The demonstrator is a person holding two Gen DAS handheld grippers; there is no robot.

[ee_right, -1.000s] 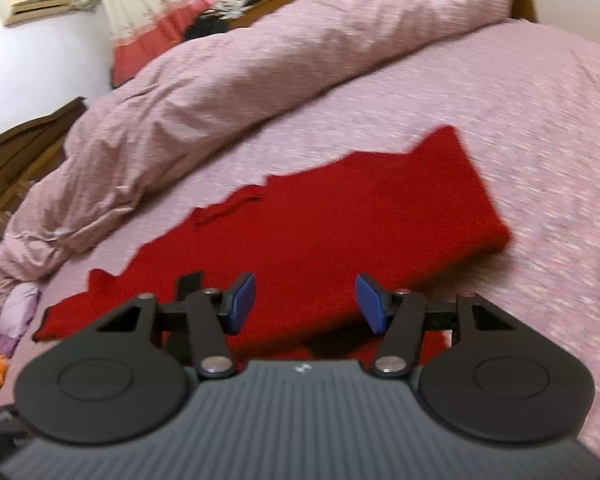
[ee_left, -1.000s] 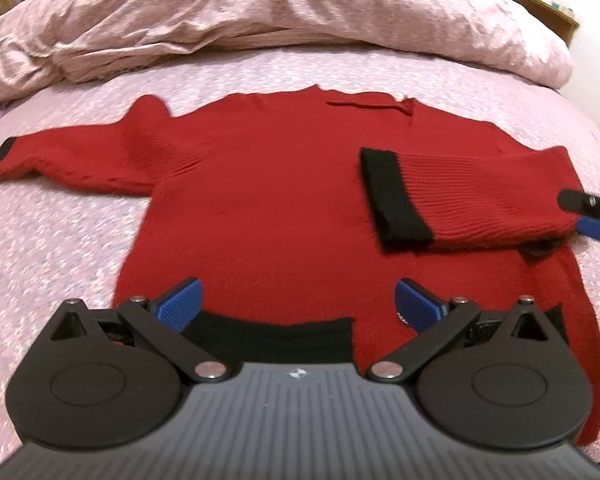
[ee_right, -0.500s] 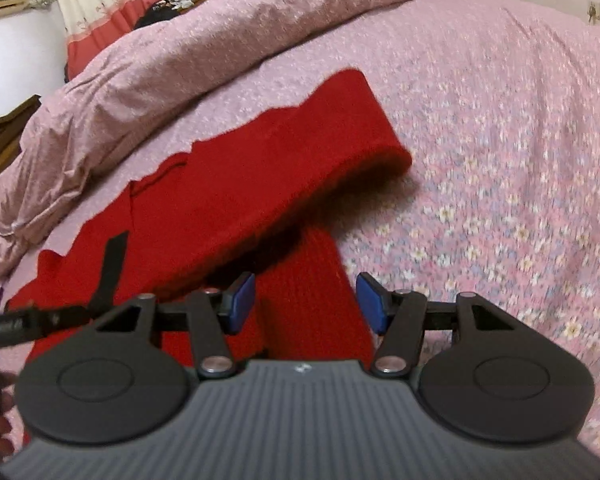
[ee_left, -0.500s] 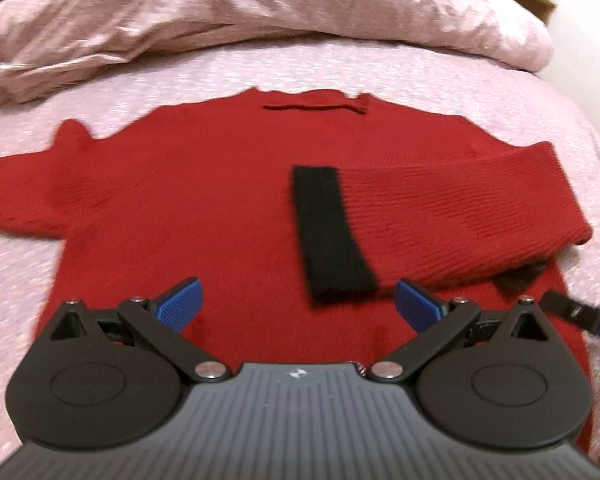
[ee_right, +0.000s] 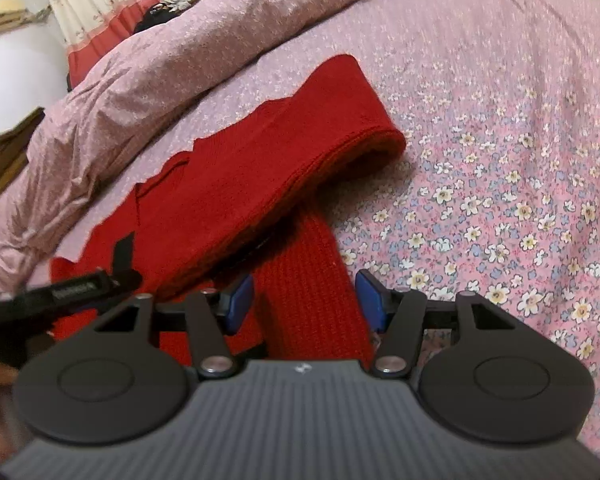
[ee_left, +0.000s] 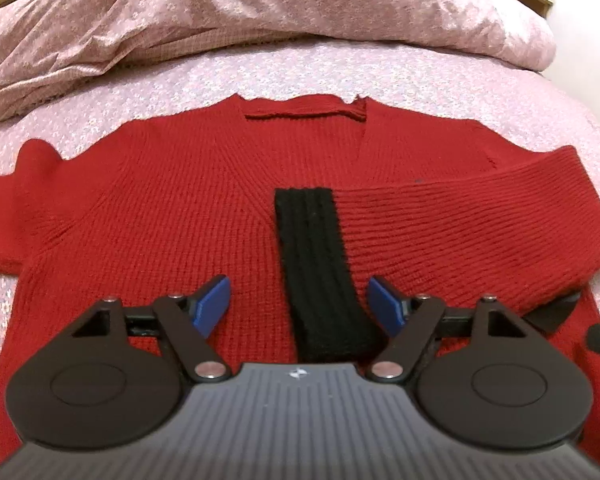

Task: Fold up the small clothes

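The left gripper (ee_left: 298, 306), jaws just narrowing but open, straddles the black ribbed cuff (ee_left: 316, 272) folded onto the red knitted sweater (ee_left: 172, 216); the right gripper (ee_right: 304, 300), half-open, seemingly unclamped, straddles the sweater's side edge; next, fold the other sleeve.

Sweater (ee_left: 172, 216) lies flat on the bed (ee_left: 420, 76), collar toward the heaped duvet (ee_left: 260, 4) behind; one sleeve (ee_left: 460, 236) lies folded across its chest.
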